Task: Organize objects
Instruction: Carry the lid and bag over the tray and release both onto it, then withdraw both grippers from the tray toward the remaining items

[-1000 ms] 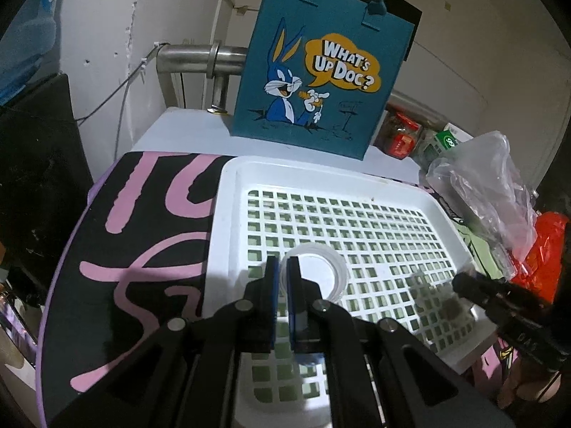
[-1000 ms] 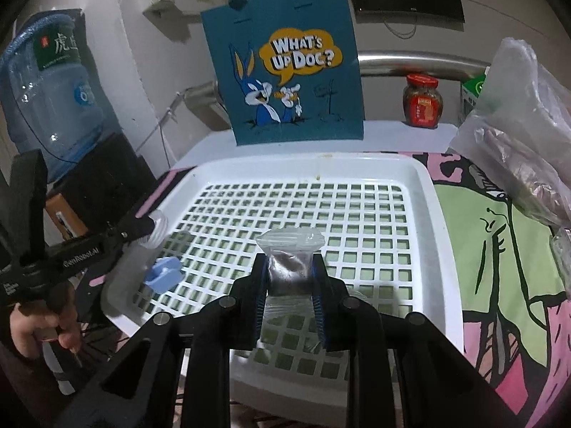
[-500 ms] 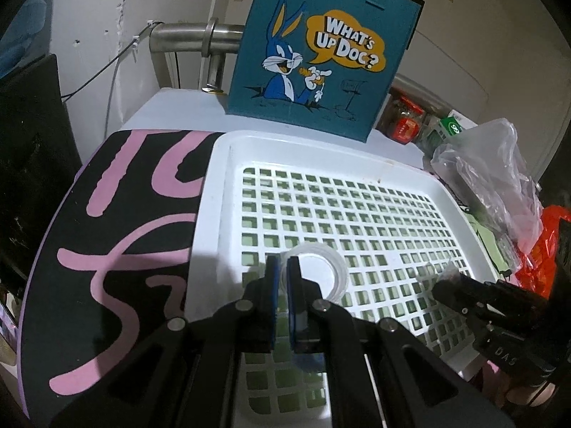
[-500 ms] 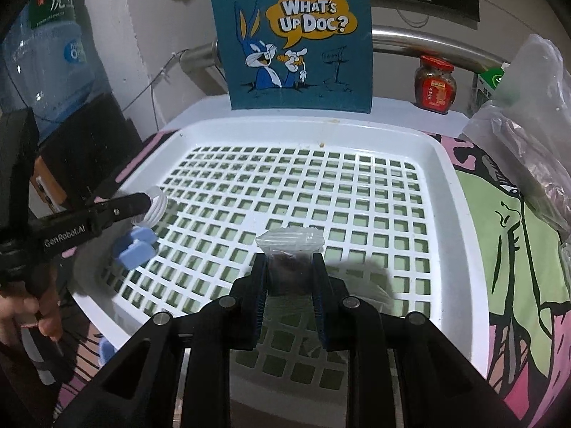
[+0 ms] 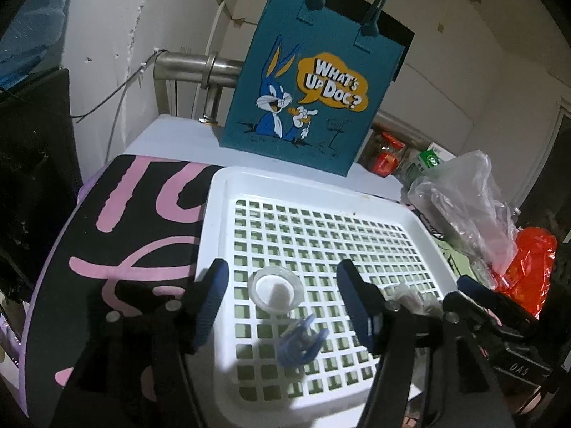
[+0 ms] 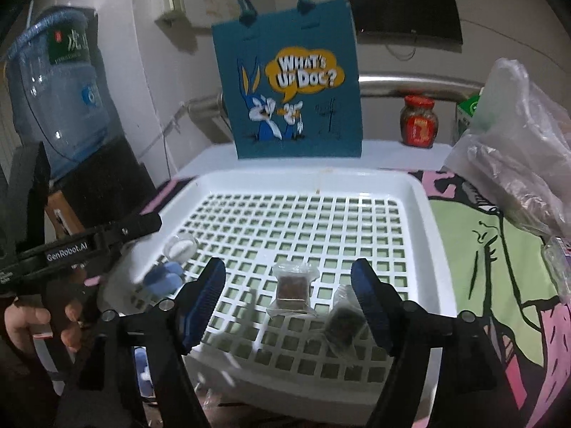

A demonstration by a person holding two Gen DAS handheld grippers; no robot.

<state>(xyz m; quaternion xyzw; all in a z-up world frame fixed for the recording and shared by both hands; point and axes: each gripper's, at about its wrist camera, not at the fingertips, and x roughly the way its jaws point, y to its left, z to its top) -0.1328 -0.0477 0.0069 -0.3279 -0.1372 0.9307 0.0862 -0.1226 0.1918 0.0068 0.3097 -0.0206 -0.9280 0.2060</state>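
A white slotted tray [image 5: 214, 214] lies on the table; it also shows in the right wrist view [image 6: 421, 192]. My left gripper [image 5: 282, 306] is open above its near left part. Below it sit a small clear round container [image 5: 276, 289] and a blurred blue clip [image 5: 299, 342]; both also show in the right wrist view, the container [image 6: 180, 246] and the clip [image 6: 164, 278]. My right gripper [image 6: 291, 303] is open over a clear packet with a brown block [image 6: 292, 287]. A second dark packet [image 6: 344, 322] lies beside it.
A teal "What's Up Doc?" tote bag [image 6: 289, 85] stands behind the tray. A red-lidded jar [image 6: 418, 119] and a crumpled clear plastic bag [image 6: 514, 149] are at the right. A water jug [image 6: 57, 107] stands at the left. A black-and-pink cloth [image 5: 125, 232] covers the table.
Both grippers opened. The left let go of the round container and blue clip, the right let go of the brown packet; all now lie on the tray.
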